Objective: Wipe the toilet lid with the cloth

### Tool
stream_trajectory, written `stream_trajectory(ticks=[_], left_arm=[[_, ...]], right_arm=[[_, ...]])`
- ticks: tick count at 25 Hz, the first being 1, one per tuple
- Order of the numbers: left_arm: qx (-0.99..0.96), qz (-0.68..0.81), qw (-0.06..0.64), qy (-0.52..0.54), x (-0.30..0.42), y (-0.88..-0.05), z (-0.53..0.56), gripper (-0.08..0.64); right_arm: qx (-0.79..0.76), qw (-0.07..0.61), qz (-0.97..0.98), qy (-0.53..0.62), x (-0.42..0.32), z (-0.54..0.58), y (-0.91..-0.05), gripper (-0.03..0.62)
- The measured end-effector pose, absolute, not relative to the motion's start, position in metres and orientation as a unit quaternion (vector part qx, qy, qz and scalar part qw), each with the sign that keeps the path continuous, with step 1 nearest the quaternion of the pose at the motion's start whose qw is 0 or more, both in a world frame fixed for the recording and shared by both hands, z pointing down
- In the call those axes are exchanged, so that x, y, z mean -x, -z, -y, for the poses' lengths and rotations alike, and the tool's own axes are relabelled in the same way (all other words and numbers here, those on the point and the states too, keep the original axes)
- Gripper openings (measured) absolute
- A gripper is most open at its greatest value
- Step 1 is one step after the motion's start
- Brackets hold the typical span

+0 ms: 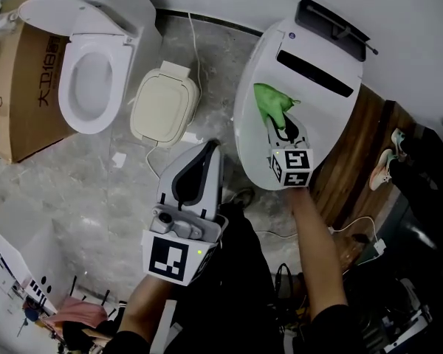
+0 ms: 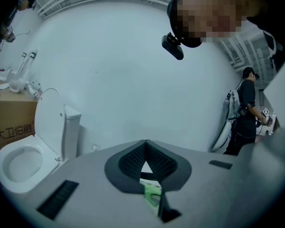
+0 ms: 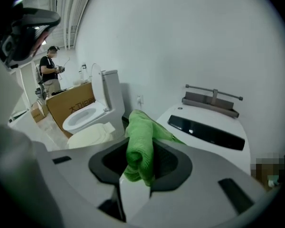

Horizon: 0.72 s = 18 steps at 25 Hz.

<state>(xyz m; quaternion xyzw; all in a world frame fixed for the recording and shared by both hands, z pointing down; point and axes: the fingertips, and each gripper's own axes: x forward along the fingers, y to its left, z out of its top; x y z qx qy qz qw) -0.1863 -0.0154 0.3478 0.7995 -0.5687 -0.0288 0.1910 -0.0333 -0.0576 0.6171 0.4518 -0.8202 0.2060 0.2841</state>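
A white closed toilet lid (image 1: 310, 94) with a black strip lies at the upper right of the head view. On its left part rests a bright green cloth (image 1: 269, 102), and my right gripper (image 1: 282, 130) is shut on the cloth's near end. In the right gripper view the cloth (image 3: 140, 148) bunches up between the jaws, with the lid (image 3: 204, 141) just beyond. My left gripper (image 1: 209, 152) hangs over the floor, left of the lid and apart from it. Its jaws meet at the tips with nothing between them, and in the left gripper view the left gripper (image 2: 146, 145) faces a bare wall.
A second toilet (image 1: 96, 72) with its seat open stands at the upper left beside a cardboard box (image 1: 29, 87). A loose cream seat lid (image 1: 165, 103) lies on the marble floor between the toilets. A wooden board (image 1: 362, 139) is right of the lid. A person (image 2: 244, 113) stands far off.
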Motion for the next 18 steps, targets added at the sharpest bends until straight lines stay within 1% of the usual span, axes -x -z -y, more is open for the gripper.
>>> stream_trajectory(ticks=[3,8,14,18], left_arm=[[-0.798,0.571,0.191,0.027,0.193,-0.351,0.036,0.009],[-0.799,0.561,0.217,0.011,0.2,-0.373,0.054,0.009],[-0.804,0.55,0.224,0.002,0.204,-0.386,0.075,0.009],[-0.804,0.55,0.225,0.0,0.209,-0.391,0.09,0.009]], right_arm=[[-0.472,0.293,0.814,-0.172,0.029,0.113,-0.61,0.13],[-0.493,0.318,0.799,-0.135,0.027,0.192,-0.605,0.13],[-0.482,0.393,0.775,-0.109,0.025,0.247,-0.625,0.13],[-0.456,0.456,0.758,-0.096,0.025,0.269,-0.65,0.13]])
